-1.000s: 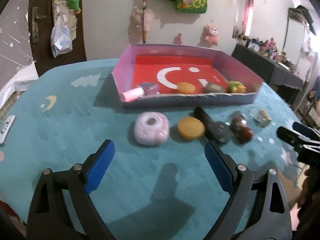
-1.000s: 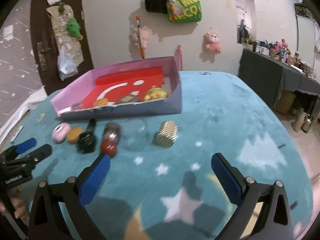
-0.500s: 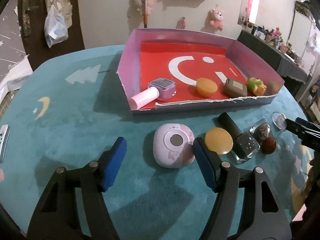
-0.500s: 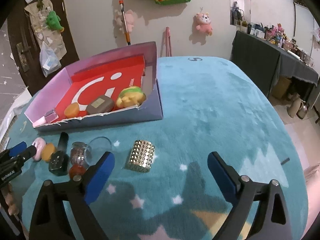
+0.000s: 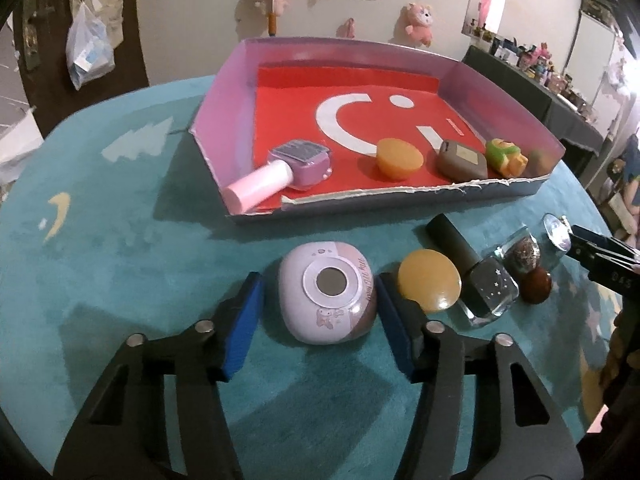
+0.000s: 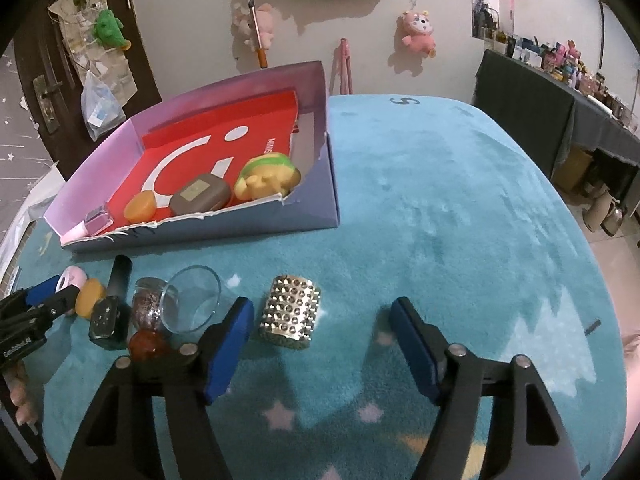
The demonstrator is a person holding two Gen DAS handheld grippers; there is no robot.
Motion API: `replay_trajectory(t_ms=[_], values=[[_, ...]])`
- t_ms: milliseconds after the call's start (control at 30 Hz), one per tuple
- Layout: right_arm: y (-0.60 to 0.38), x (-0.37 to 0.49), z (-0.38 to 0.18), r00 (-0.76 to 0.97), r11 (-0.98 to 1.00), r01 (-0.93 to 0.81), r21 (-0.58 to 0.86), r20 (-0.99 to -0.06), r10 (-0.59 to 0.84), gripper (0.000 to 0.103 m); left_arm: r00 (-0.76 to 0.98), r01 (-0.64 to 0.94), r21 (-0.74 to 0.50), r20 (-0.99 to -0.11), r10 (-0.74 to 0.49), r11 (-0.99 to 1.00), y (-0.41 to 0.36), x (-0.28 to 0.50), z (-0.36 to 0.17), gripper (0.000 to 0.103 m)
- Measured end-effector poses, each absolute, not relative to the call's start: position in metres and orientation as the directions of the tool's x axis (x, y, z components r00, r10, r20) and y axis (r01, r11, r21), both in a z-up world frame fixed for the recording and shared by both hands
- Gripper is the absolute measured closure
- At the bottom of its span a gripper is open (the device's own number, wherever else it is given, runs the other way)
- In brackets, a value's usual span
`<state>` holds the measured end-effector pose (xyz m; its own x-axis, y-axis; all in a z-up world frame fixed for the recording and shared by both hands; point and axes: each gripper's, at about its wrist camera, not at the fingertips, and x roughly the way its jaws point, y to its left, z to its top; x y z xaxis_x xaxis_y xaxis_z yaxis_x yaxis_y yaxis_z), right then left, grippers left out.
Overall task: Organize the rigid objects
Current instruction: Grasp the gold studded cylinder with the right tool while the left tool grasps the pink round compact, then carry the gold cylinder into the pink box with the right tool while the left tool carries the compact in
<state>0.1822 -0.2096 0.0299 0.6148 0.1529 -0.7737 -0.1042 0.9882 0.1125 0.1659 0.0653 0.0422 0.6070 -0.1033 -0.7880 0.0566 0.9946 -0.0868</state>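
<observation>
Left tool closing around pink case (not yet gripped); right tool closing, empty

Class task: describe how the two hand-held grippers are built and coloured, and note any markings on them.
Each hand-held gripper, left and right, has black plastic arms with triangular cut-outs, silver bolts and blue fingers. White lettering marks their sides. No cables or sleeves show.

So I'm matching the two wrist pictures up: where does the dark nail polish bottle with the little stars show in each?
Left wrist view: the dark star-dotted nail polish bottle lies right of centre, beside the round amber soap.
Right wrist view: it lies at the lower left, between that soap and the small glitter jar.
Shared landmark: the pink cardboard box with the red smiley floor.
</observation>
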Motion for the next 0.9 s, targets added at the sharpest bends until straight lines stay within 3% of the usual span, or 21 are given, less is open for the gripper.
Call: replay_trajectory(t_ms=[100,233,900], values=[[-0.208,0.182,0.030,0.617,0.988,-0.116,0.106,-0.772,0.155,0.042,0.612,0.058,-0.084,-0.784,-0.102,0.995,0.063,0.166,0.041,0.055],[-0.204,0.179,0.031,0.616,0.984,-0.145,0.108,-0.769,0.175,0.075,0.611,0.054,-0.095,-0.784,-0.108,0.994,0.065,0.166,0.043,0.056],[-0.198,0.167,0.056,0.655,0.965,-0.214,0.150,-0.711,0.255,0.076,0.664,0.112,-0.104,-0.732,-0.152,0.988,0.057,0.160,0.077,0.056]])
